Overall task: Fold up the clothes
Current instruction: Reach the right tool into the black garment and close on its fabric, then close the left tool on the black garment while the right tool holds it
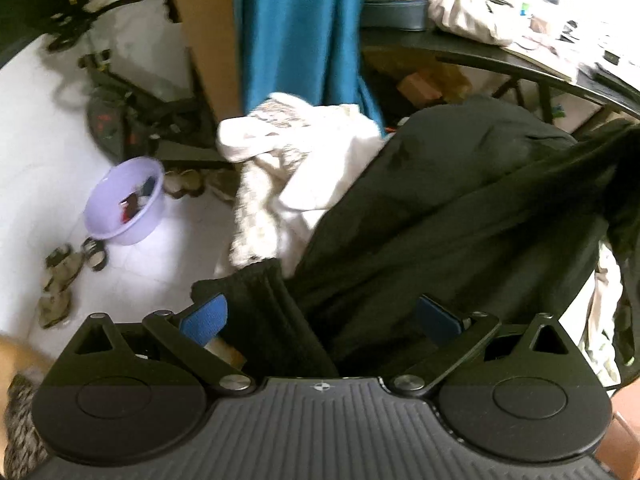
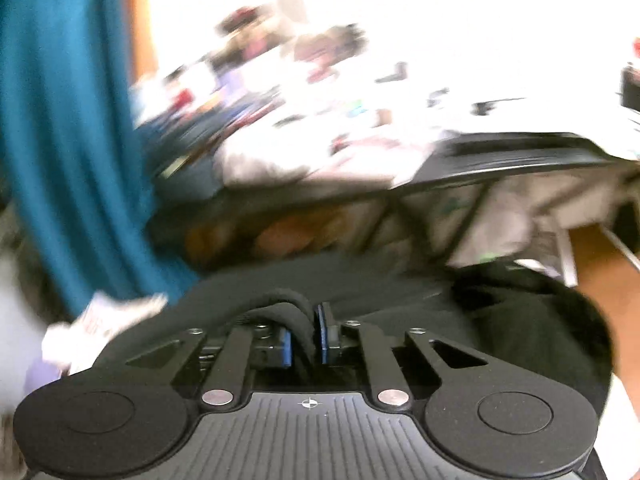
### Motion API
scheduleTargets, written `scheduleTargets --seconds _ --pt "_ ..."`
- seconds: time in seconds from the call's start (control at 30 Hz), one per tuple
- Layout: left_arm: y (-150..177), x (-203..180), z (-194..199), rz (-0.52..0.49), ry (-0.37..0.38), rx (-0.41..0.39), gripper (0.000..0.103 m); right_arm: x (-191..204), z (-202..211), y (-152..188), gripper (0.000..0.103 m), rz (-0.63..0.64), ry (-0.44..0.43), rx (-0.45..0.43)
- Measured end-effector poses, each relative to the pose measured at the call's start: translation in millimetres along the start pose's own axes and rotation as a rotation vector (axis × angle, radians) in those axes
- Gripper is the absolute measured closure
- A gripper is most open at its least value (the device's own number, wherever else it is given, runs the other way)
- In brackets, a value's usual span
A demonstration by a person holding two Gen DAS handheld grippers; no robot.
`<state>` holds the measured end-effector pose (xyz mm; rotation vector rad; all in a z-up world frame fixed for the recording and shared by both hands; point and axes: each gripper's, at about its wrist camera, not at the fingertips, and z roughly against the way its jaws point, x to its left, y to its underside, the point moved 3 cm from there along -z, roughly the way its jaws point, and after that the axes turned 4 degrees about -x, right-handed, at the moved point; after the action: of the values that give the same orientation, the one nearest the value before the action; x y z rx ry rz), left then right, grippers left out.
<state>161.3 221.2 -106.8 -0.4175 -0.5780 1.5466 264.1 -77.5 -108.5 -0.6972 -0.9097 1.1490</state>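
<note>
Left wrist: left gripper [image 1: 320, 312] spread around black garment [image 1: 440, 208]; lilac basin [image 1: 124, 204] holds small items; right gripper [image 2: 306, 336] pinches it.

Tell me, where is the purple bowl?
In the left wrist view, the purple bowl sits on the white floor at the left, beside the sandals and left of the white clothes.

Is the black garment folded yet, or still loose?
Still loose. The black garment hangs in long, uneven creases with no flat fold. The right gripper pinches a bunched edge; the left gripper is open around a ribbed cuff.
</note>
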Motion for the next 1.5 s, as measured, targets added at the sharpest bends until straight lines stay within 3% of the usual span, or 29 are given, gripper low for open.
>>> scheduleTargets --seconds 0.1,0.23,0.33,0.47,0.67,0.77,0.83,0.9,0.93,0.97,1.17,1.33,1.4,1.5 --pt "1.3 -17.5 -18.2 -0.088 0.053 -0.001 0.001 -42.3 9.4 -10.5 0.093 -0.010 0.124 -0.045" --pt "4.9 -53.2 -43.6 -0.269 0.052 -0.018 0.000 -68.5 3.2 3.8 0.092 0.069 0.156 0.026" --pt "-1.4 -67.1 -55.5 -0.322 0.039 -0.029 0.000 -74.3 -4.2 18.4 0.085 0.091 0.164 0.069" --pt "-17.4 -70.0 -58.7 -0.294 0.068 -0.021 0.000 -76.9 -11.4 30.8 0.068 0.059 0.139 0.118" --pt "-37.8 -78.5 -74.8 -0.325 0.078 0.009 0.000 -69.8 -26.7 35.0 0.042 0.112 0.105 0.165" --pt "-48.3 -81.1 -88.0 -0.252 0.119 0.054 0.000 -72.0 -45.8 37.0 0.031 0.107 0.080 0.213" --pt "-52.4 -82.7 -93.2 -0.205 0.134 0.073 0.000 -71.2 -56.1 34.3 0.031 0.080 0.045 0.233" --pt "-52.9 -85.3 -96.6 -0.203 0.134 0.082 0.000 -63.5 -54.2 18.0 0.047 0.039 -0.024 0.227" --pt "-52.7 -85.5 -97.8 -0.204 0.133 0.091 0.000 -59.6 -53.2 9.9 0.085 0.019 -0.059 0.223" --pt "-52.7 -84.9 -98.9 -0.192 0.140 0.107 0.000 -55.8 -52.2 1.7 0.092 -0.001 -0.093 0.220" --pt "-55.8 -76.3 -92.9 -0.039 0.238 0.183 0.001 -32.9 -45.2 -48.1 0.097 -0.122 -0.300 0.197" --pt "-58.1 -102.3 -75.5 0.035 0.471 0.243 0.001 -10.4 -24.0 -89.2 0.097 -0.163 -0.454 0.144" --pt "-59.1 -121.4 -67.6 -0.005 0.533 0.234 0.000 0.0 -10.1 -105.3 0.097 -0.157 -0.509 0.111" --pt "-54.3 -146.3 -66.2 -0.141 0.492 0.201 0.000 15.4 10.8 -129.4 0.097 -0.148 -0.592 0.061"
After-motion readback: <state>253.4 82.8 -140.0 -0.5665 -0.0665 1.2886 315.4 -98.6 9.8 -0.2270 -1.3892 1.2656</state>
